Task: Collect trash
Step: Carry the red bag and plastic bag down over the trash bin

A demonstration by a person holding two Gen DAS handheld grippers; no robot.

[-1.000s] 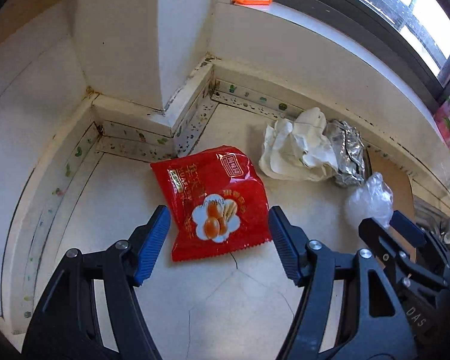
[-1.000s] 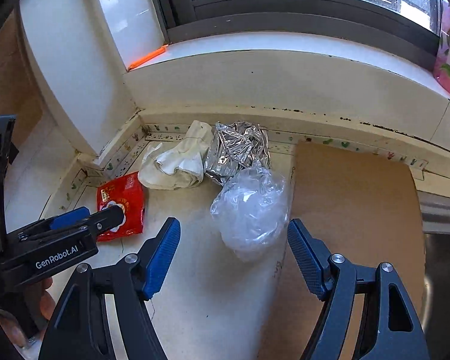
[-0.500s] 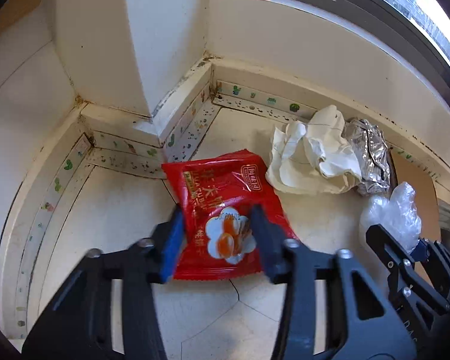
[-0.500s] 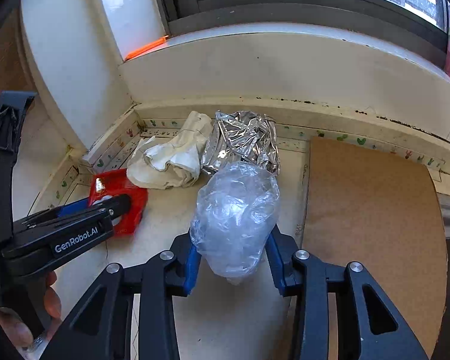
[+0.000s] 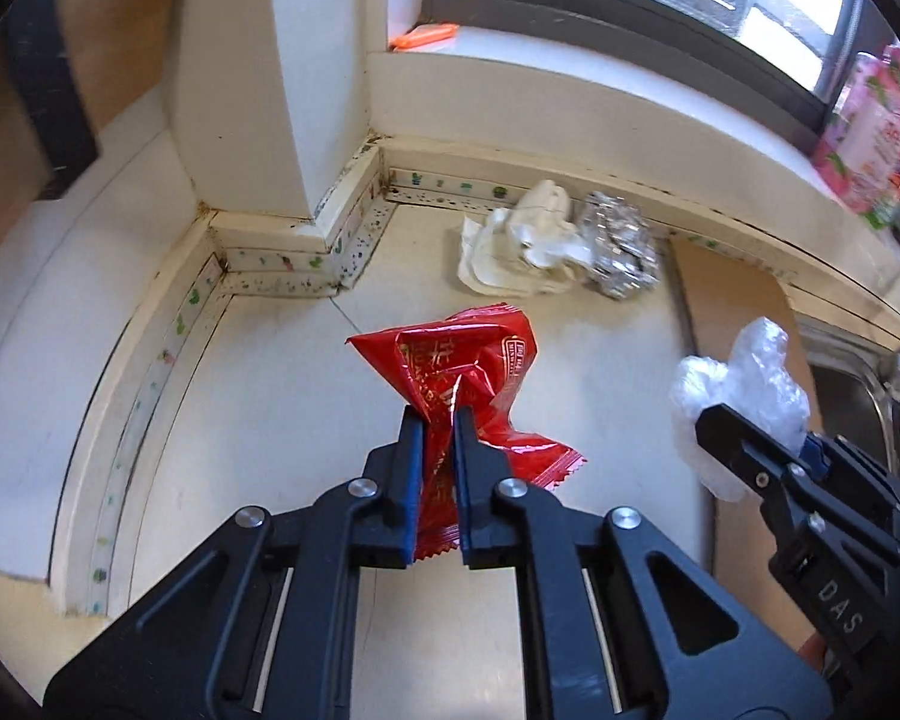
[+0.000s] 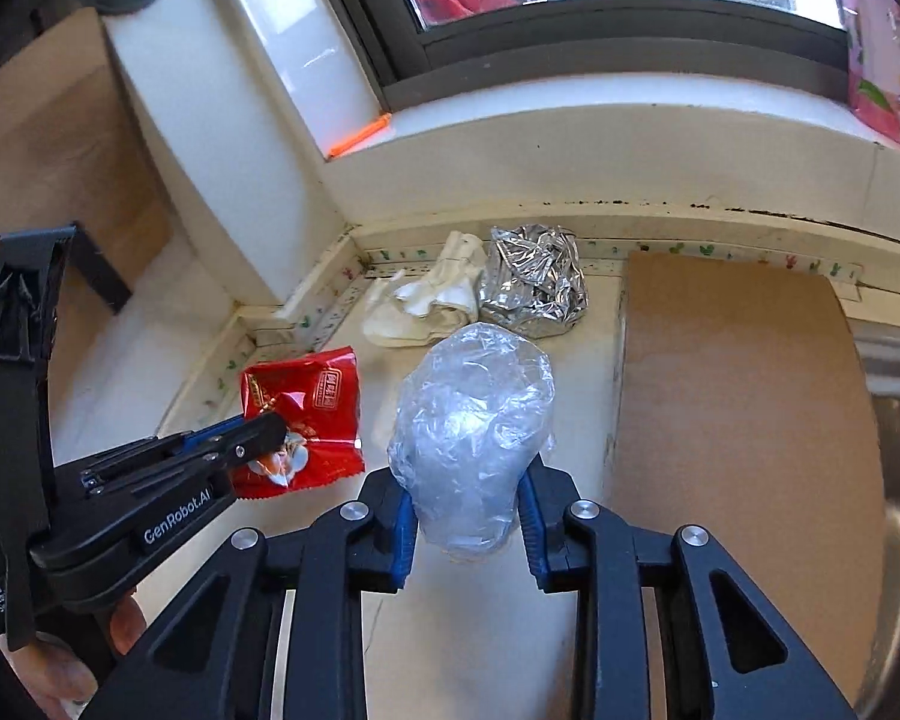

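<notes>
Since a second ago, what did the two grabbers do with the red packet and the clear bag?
The left gripper has just closed on the red snack packet, crumpling and lifting it off the counter. The right gripper has just closed on the clear plastic bag and raised it. The white tissue and foil wad stayed by the wall.

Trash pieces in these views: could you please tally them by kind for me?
Red snack wrapper: 1
Clear crumpled plastic bag: 1
White crumpled paper: 1
Crumpled silver foil: 1
Total: 4
</notes>
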